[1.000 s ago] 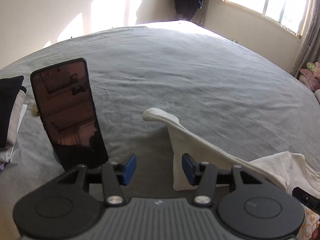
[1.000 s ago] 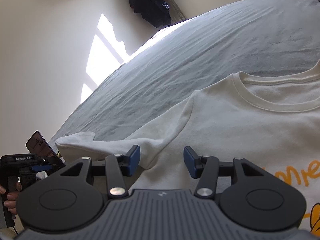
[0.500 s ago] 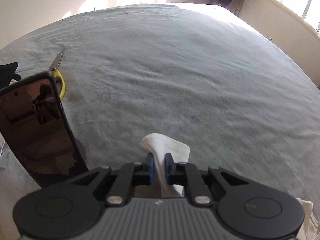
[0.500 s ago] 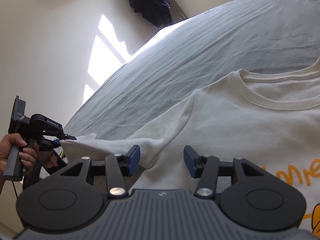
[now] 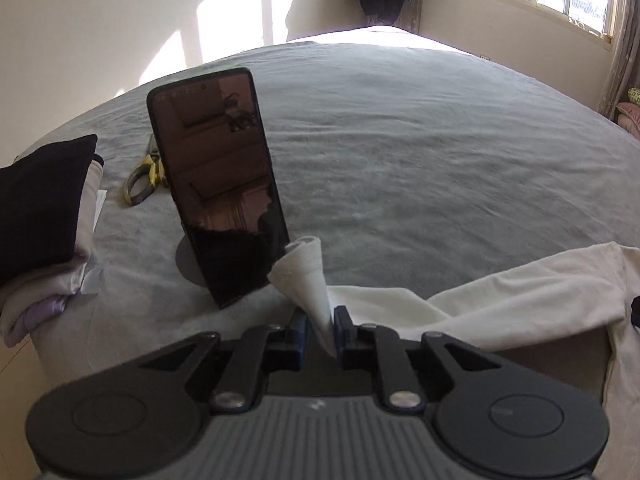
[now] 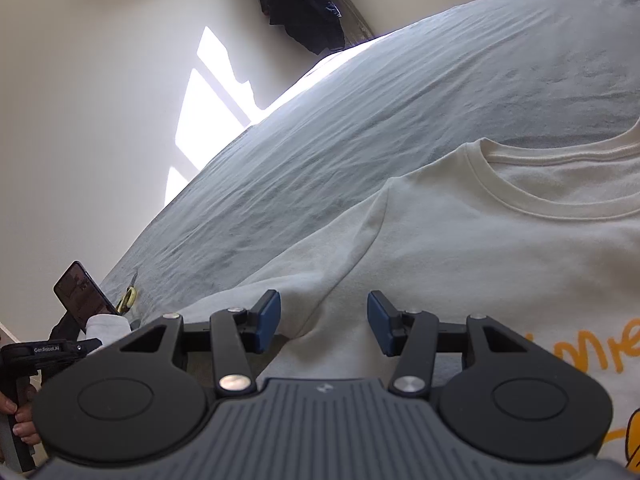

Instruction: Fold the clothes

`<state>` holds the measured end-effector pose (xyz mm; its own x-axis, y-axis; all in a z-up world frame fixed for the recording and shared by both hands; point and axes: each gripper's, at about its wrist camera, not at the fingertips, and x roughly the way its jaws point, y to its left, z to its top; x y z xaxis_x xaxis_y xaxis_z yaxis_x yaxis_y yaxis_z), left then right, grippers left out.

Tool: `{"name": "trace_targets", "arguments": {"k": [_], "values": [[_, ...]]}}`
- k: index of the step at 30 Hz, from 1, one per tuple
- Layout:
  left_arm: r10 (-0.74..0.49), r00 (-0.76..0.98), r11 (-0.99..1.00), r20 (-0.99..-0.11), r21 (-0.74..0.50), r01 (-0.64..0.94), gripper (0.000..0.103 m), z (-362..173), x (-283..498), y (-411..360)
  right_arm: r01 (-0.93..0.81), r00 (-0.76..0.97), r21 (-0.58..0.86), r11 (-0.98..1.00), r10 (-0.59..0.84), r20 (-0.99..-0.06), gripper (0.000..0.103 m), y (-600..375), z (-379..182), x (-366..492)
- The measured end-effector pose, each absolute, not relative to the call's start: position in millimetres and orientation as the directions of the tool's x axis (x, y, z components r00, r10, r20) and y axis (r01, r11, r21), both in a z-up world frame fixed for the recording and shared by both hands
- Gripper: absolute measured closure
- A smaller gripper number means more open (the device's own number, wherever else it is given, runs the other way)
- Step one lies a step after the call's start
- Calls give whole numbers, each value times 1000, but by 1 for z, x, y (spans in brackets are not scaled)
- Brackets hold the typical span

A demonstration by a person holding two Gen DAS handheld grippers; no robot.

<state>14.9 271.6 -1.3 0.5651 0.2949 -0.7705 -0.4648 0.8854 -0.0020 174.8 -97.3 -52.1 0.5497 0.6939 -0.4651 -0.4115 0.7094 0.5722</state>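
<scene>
Pulled back toward the near edge of the bed since half a second ago, with the sleeve cuff drawn along; phone back up close on the left, where a moment earlier it sat lower and off to the side.

Left wrist view: left gripper [image 5: 320,330] narrow, jaws easing apart at this moment, cream sleeve cuff [image 5: 306,270] standing up between the blue pads [image 5: 298,330] as a bunched cone, its lower tip hanging down past them. Cannot tell for certain whether both pads press the cloth, though the gap looks filled. Rest of the cream T-shirt [image 5: 520,300] trailing off to the right of the gripper, soft and rumpled, draped over the bed's edge. Just ahead and left of the cuff, a dark phone [image 5: 218,184] propped upright on a round stand, nearly touching the cloth. Farther left, yellow-handled scissors [image 5: 144,178] and a folded stack [image 5: 40,216] with a black piece on top. Grey bedspread [image 5: 400,152] beyond.

Right wrist view: right gripper [image 6: 323,322] held half wide, nothing between the pads, hovering over the shirt's shoulder seam. Shirt [image 6: 460,248] flat, face up, ribbed round collar ahead and to the right, orange print at the right margin. Far left, left gripper [image 6: 86,342] with the white cuff at its tip, a hand [image 6: 20,416] on the grip.
</scene>
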Motion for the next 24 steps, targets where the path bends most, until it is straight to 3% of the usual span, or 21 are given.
{"name": "trace_targets", "arguments": {"k": [5,7,8,18,20,22,24], "values": [[121,492,926,-862,-81,-370,81,-18,-12,276,-415,551,562,715,689,-471,50,-96,-53,175],[88,493,922,-865,-116,-368,61,-14,-19,280,-418,552,556,718,687,-472,50,-95,-53,175],[75,506,914,-859,-143,-379,59,-10,-23,285,-419,552,555,719,687,-473,50,-95,-53,175],[104,556,783,-825,-277,-557,54,-28,-17,350,-427,554,543,723,684,-475,50,-94,-54,174],[122,586,770,-801,-296,-565,58,-31,-14,354,-430,558,539,725,682,-472,50,-93,-53,173],[153,600,780,-785,-277,-561,102,-30,-10,353,-435,570,532,727,679,-463,50,-92,-52,172],[192,638,798,-746,-259,-544,102,-23,-9,347,-449,583,517,729,677,-449,50,-91,-49,169]]}}
